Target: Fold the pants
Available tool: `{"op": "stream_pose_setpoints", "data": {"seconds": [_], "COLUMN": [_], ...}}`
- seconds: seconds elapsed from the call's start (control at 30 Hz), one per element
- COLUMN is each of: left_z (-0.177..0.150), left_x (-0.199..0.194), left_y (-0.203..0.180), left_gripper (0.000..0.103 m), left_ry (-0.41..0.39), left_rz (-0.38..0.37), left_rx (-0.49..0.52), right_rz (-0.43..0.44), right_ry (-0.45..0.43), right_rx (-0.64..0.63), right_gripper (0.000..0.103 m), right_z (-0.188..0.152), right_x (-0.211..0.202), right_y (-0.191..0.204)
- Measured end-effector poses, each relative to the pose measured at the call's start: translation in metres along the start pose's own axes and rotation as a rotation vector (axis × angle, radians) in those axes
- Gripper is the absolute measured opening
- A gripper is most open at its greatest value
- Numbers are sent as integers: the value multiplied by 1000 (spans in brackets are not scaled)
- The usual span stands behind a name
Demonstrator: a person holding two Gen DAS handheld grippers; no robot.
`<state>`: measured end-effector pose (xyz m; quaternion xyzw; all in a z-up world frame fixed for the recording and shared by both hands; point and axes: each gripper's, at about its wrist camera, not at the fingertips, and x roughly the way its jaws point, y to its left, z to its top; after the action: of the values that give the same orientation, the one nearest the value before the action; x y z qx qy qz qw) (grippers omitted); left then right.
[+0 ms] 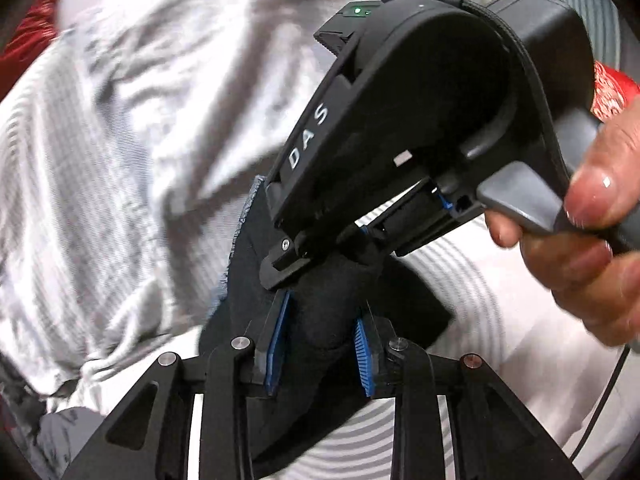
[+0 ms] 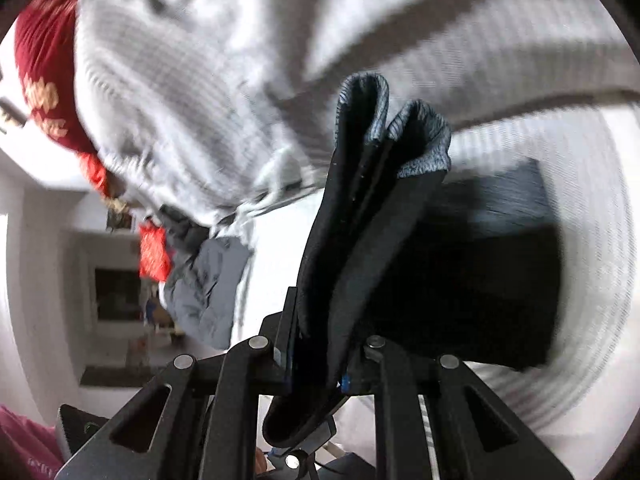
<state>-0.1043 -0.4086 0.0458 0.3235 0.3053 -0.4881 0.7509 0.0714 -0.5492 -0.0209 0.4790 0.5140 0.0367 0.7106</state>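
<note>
The left gripper (image 1: 320, 336) was clamped on a thick fold of the dark pants (image 1: 320, 320), the cloth bulging between its two blue-padded fingers (image 1: 276, 356). Only the left wrist view showed the other tool from outside: the right gripper (image 1: 288, 268) reached in from the upper right, its black body lettered DAS, and its tip met the same bunch of cloth just above the left fingers. The person's right hand (image 1: 580, 248) gripped its gray handle at the frame's edge, and a thin black cable (image 1: 600, 408) hung below the hand. How far the right fingers were closed could not be told from this side.

The right wrist view settled that. There the right gripper (image 2: 316, 360) was clenched on the pants (image 2: 360, 260), which rose between its fingers as several stacked layers with a gray-blue hem (image 2: 376, 112) curling over at the top. More dark cloth (image 2: 480, 280) spread to the right, lying on a pale striped sheet (image 2: 580, 200).

This view alone also showed a crumpled gray garment (image 2: 208, 288) to the left, a red patterned fabric (image 2: 44, 80) at the upper left and a white wall (image 2: 40, 240) beyond. Both views were blurred across the wrinkled light cloth (image 1: 120, 160) behind the pants.
</note>
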Motion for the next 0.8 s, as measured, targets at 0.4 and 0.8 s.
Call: {"op": "stream_pose_setpoints", "data": {"seconds": [0.4,0.8], "left_z": [-15,-28], "left_x": [78,51], "left_y": [-60,16], "left_gripper": [36,69], "left_ry": [184,277], "left_rz": [-77,-88], "left_rx": [66,-135], "right_rz": [-45,-310], "right_ry": [-6,-16], "right_rx": [163,112], "right_gripper": [17,60], "right_z": [-12,-28], "right_x": [8,-18], "right_y": [-123,-104]}}
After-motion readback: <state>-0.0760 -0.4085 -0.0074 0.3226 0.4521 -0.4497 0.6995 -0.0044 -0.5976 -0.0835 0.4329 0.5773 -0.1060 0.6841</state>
